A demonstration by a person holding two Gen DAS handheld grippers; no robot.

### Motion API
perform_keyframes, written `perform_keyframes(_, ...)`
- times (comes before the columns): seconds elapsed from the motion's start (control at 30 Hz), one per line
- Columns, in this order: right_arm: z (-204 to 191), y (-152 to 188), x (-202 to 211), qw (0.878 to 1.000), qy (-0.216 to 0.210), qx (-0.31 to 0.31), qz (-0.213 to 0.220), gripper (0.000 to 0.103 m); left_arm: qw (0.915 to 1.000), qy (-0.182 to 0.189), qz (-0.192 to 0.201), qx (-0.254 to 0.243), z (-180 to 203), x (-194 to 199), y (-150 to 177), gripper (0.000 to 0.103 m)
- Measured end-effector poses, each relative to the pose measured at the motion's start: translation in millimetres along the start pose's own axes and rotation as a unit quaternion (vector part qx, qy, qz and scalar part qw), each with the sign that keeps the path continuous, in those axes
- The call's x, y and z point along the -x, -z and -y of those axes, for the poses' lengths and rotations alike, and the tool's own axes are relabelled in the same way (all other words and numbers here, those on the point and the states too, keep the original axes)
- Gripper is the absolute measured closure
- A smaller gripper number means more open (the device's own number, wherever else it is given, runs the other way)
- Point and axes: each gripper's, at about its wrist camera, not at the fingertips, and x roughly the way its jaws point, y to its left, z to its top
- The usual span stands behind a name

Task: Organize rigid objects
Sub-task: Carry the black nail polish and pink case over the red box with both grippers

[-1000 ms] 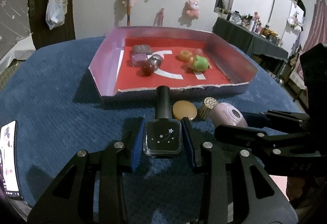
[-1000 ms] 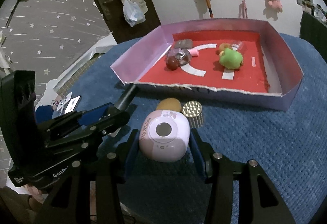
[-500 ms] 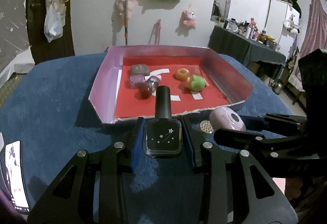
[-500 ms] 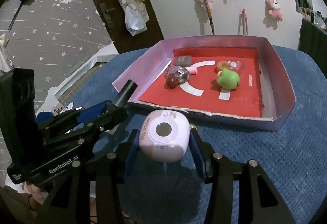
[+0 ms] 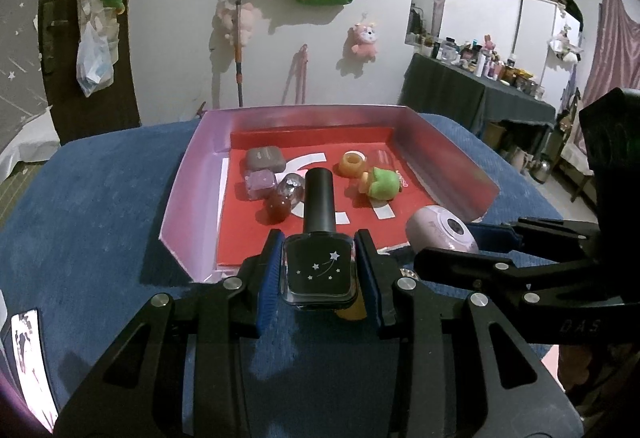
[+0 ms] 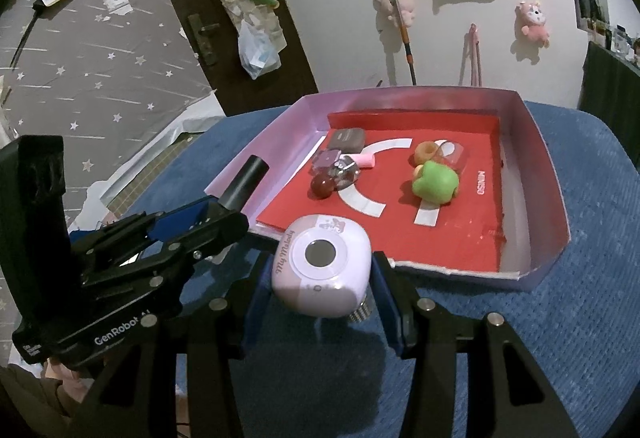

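L fingers [image 5: 320, 270] grip polish bottle [image 5: 319, 262] | R fingers [image 6: 320, 274] grip pink gadget [image 6: 322, 265] | both by tray [image 5: 192, 174]

Dim indoor light is cast from the front; hard shadows are thrown on the white wall [image 5: 192, 38]. Edges are bowed and vignetted by fisheye distortion.
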Motion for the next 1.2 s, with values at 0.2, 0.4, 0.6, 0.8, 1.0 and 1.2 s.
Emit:
perform_keyframes(0.2, 8, -10, -7, 1.000, 0.006, -0.003, -0.001, 0.051, 1.0000, 0.000, -0.004, -0.001, -3, -9, -6, 0.069)
perform_keyframes(0.4, 19, -17, -18, 1.000, 0.013, -0.013, -0.011, 0.051, 0.9999, 0.004, -0.012, 0.005, -10, -21, -12, 0.069)
perform_keyframes(0.6, 31, -21, -31, 0.999, 0.028, -0.020, -0.026, 0.051, 0.9993, 0.018, -0.032, 0.006, -14, -39, -17, 0.069)
perform_keyframes(0.8, 46, -24, -45, 0.998, 0.044, -0.031, -0.041, 0.051, 0.9981, 0.027, -0.055, 0.004, -13, -59, -21, 0.069)
perform_keyframes(1.0, 58, -26, -59, 0.996, 0.059, -0.039, -0.057, 0.051, 0.9958, 0.038, -0.083, -0.003, -12, -78, -23, 0.069)
perform_keyframes(1.2, 64, -28, -70, 0.994, 0.072, -0.040, -0.068, 0.051, 0.9936, 0.031, -0.108, -0.005, -12, -97, -22, 0.069)
